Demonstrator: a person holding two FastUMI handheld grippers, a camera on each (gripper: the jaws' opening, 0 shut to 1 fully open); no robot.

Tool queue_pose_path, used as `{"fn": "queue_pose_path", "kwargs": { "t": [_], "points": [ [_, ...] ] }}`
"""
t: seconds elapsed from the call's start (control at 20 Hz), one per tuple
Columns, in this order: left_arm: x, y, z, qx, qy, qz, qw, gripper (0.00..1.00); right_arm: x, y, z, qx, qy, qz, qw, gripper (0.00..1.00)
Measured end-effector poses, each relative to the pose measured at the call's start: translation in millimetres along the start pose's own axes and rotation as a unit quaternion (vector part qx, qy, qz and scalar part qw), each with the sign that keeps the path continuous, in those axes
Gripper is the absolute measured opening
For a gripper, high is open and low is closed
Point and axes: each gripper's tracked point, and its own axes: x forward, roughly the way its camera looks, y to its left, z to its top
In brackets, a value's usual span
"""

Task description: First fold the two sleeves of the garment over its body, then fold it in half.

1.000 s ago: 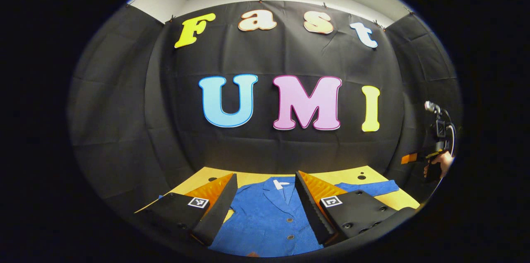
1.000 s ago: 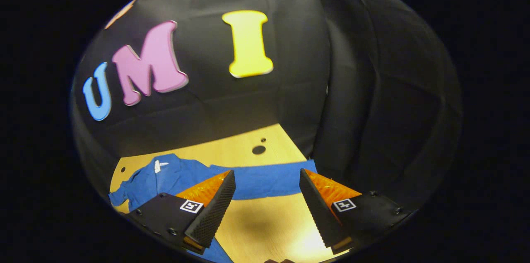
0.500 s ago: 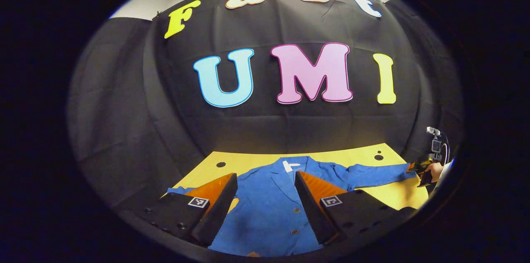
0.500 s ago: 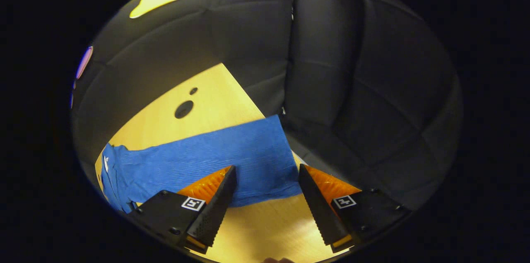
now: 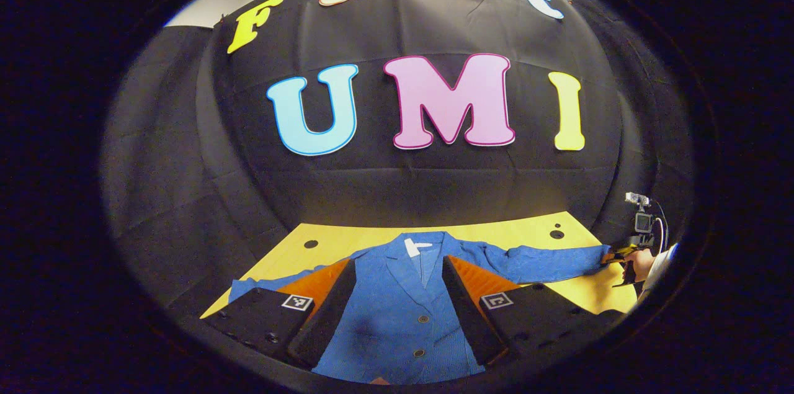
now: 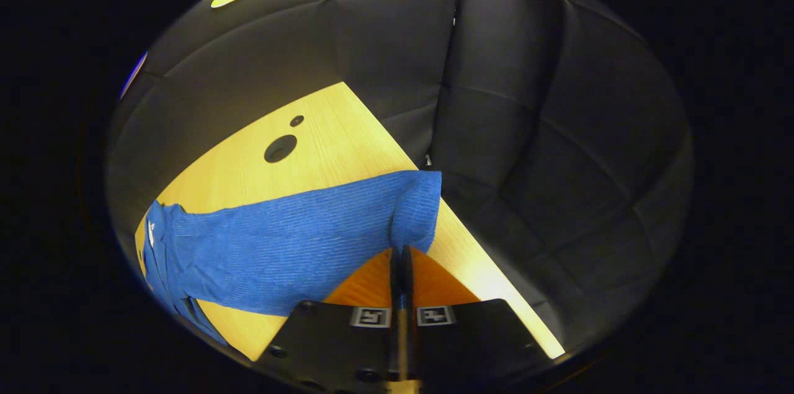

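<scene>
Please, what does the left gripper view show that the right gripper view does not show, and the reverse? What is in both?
Left gripper view: the open left tongs over the jacket and its buttoned front, the other sleeve, and a hand holding the right tongs. Right gripper view: up close, the right tongs shut on the bunched cuff of the gripped sleeve. Both: the blue jacket, that sleeve and the yellow table.
</scene>
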Motion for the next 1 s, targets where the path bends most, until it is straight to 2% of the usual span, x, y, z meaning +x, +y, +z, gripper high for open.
{"fn": "queue_pose_path", "kwargs": {
  "t": [0.05, 0.25, 0.35, 0.55, 0.65, 0.8, 0.9, 1.0],
  "points": [
    [-1.8, 2.8, 2.1, 0.003, -0.004, -0.003, 1.000, 0.81, -3.6, 8.4, 2.7, -0.004, -0.004, 0.012, 1.000, 0.01],
    [-16.4, 30.3, -4.9, -0.010, -0.011, -0.003, 1.000, 0.83, -42.8, 35.8, 31.1, -0.001, -0.054, 0.042, 0.998, 0.01],
    [-24.7, 52.4, -11.2, -0.014, -0.014, 0.001, 1.000, 0.83, -72.6, 59.8, 46.0, 0.004, -0.081, 0.055, 0.995, 0.01],
    [-43.9, 109.8, -32.5, -0.029, -0.017, 0.016, 0.999, 0.83, -148.3, 109.8, 66.9, -0.034, -0.151, 0.065, 0.986, 0.01],
    [-56.1, 148.6, -45.3, -0.040, -0.014, 0.034, 0.999, 0.83, -201.1, 152.3, 70.6, -0.055, -0.188, 0.083, 0.977, 0.01],
    [-74.2, 203.2, -66.0, -0.055, -0.009, 0.058, 0.997, 0.83, -252.2, 238.9, 62.5, -0.101, -0.221, 0.115, 0.963, 0.01],
    [-84.6, 239.1, -83.1, -0.055, -0.002, 0.075, 0.996, 0.83, -273.9, 298.3, 52.2, -0.133, -0.241, 0.135, 0.952, 0.00],
    [-94.6, 274.6, -97.9, -0.057, 0.005, 0.097, 0.994, 0.83, -287.2, 362.2, 27.1, -0.143, -0.234, 0.159, 0.948, 0.00]
  ]
}}
